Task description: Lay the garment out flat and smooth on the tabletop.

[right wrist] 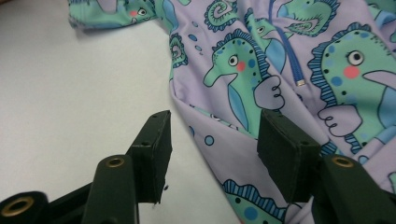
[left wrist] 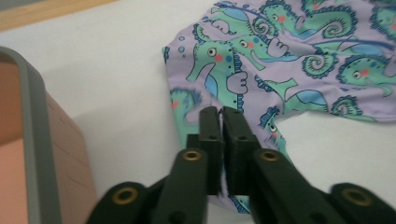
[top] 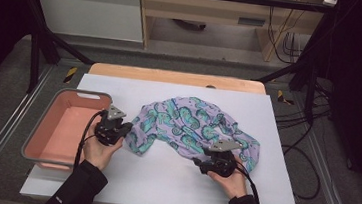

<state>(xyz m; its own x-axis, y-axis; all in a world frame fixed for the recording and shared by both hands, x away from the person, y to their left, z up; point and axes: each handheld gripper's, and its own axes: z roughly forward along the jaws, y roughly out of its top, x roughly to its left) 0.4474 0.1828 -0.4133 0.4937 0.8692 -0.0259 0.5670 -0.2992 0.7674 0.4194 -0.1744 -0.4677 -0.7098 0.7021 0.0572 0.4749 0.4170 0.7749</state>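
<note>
A lilac garment (top: 192, 123) printed with green seahorses lies crumpled across the white table cover. My left gripper (top: 126, 128) is at the garment's left end. In the left gripper view its jaws (left wrist: 220, 114) stand almost together with a thin fold of the garment's (left wrist: 299, 70) edge pinched between them. My right gripper (top: 202, 160) sits at the garment's near edge. In the right gripper view it (right wrist: 212, 123) is open, its jaws wide apart just above the cloth (right wrist: 280, 60), one over the white cover and one over the fabric. A blue zipper (right wrist: 286, 51) runs through the print.
A pink bin with a grey rim (top: 82, 93) stands at the table's left, close beside my left hand; its rim (left wrist: 32, 121) is at the left of the left gripper view. The white cover (top: 161, 180) lies on a wooden tabletop (top: 171, 76). Cables hang at the right.
</note>
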